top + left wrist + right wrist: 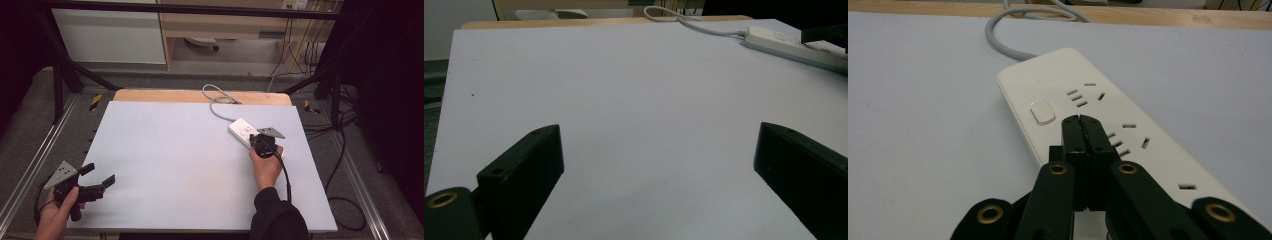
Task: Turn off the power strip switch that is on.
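Closed jaws of my right gripper (pixel 1084 131) hover over the strip (pixel 1108 120), far right on the table (pixel 165 160); stiff, light, slippery plastic, I would hold its long sides, left gripper (pixel 97 175) wide open.

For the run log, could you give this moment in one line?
right gripper: shut, over power strip, near its button | left gripper: open, empty
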`<state>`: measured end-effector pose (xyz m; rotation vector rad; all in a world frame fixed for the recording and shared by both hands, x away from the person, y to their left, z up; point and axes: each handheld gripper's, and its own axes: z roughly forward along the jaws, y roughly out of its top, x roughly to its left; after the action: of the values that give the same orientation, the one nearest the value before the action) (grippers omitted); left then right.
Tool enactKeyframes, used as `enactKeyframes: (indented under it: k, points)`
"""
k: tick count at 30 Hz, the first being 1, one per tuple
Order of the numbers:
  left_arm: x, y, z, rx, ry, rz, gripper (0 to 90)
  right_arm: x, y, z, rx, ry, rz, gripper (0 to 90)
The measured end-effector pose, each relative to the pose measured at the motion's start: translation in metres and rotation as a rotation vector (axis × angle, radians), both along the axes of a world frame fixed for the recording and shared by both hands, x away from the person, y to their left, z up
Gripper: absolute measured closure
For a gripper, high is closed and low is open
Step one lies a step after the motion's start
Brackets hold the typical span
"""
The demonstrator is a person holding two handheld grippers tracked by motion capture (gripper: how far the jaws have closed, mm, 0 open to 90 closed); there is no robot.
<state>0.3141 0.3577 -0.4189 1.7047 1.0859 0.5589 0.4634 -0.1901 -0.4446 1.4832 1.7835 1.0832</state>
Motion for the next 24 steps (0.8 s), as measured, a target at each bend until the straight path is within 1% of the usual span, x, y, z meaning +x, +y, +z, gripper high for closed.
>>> enactKeyframes:
  k: [5, 8, 19, 24]
  points:
    - [0.0002, 0.0003, 0.0, 0.001, -0.001, 0.0, 5.8, 0.0002, -0.0005, 0.0, 0.005, 0.001, 0.0, 90.0]
    - [0.0001, 0.0003, 0.0, -0.001, 0.0, -0.001, 5.8, 0.0005, -0.001, 0.0002, 0.02, 0.004, 0.002, 90.0]
    - [0.0, 0.0004, 0.0, -0.001, -0.001, -0.001, 5.8, 0.0004, -0.0008, 0.0005, 0.024, 0.005, 0.004, 90.0]
    - [0.0001, 0.0006, 0.0001, 0.0, -0.002, 0.0, 5.8, 0.0, -0.0014, 0.0022, 0.029, -0.001, 0.001, 90.0]
